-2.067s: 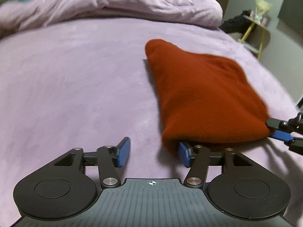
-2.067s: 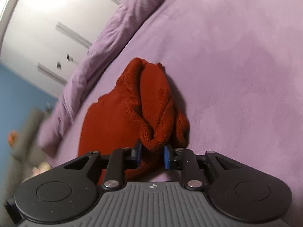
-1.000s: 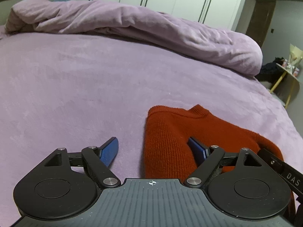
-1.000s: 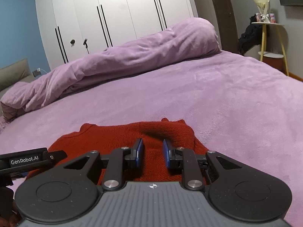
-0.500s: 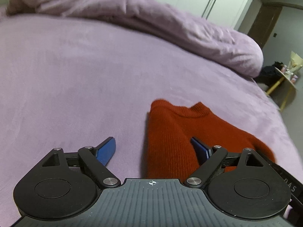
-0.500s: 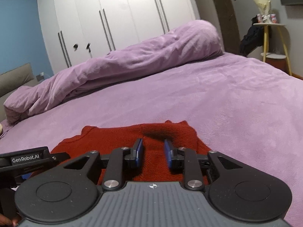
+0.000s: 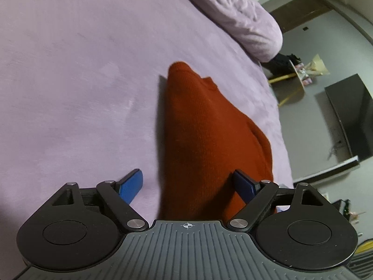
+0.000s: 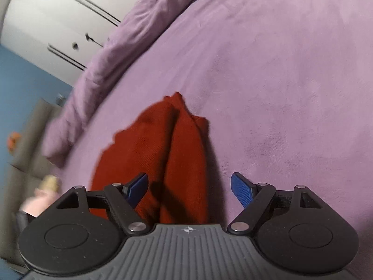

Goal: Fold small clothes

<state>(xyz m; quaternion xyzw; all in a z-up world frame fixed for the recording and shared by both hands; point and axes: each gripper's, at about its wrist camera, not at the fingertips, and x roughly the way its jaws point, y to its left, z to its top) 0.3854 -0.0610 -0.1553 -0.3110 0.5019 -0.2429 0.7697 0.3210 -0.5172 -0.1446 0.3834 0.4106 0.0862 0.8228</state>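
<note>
A small red knitted sweater point(image 7: 205, 128) lies folded in a long, narrow heap on the purple bed cover point(image 7: 81, 81). My left gripper point(image 7: 186, 177) straddles its near end with wide jaws that are closing slightly; the blue pads do not press the cloth. In the right wrist view the sweater point(image 8: 163, 144) shows a deep crease down its middle. My right gripper point(image 8: 188, 179) hovers over that near end, its jaws opening wide. The left finger point(image 8: 137, 185) is over the cloth and the right finger over bare bed cover point(image 8: 279, 93).
A rolled purple duvet point(image 7: 244, 23) lies along the far side of the bed, also seen as the duvet point(image 8: 130, 46) below white wardrobe doors point(image 8: 46, 18). Off the bed stand a yellow-legged side table point(image 7: 291, 79), a dark screen point(image 7: 349, 116) and a grey sofa point(image 8: 25, 140).
The right gripper's jaws have spread wide and let go of the sweater. Both grippers have rolled and tilted down toward the bed, pulling back a little from the garment.
</note>
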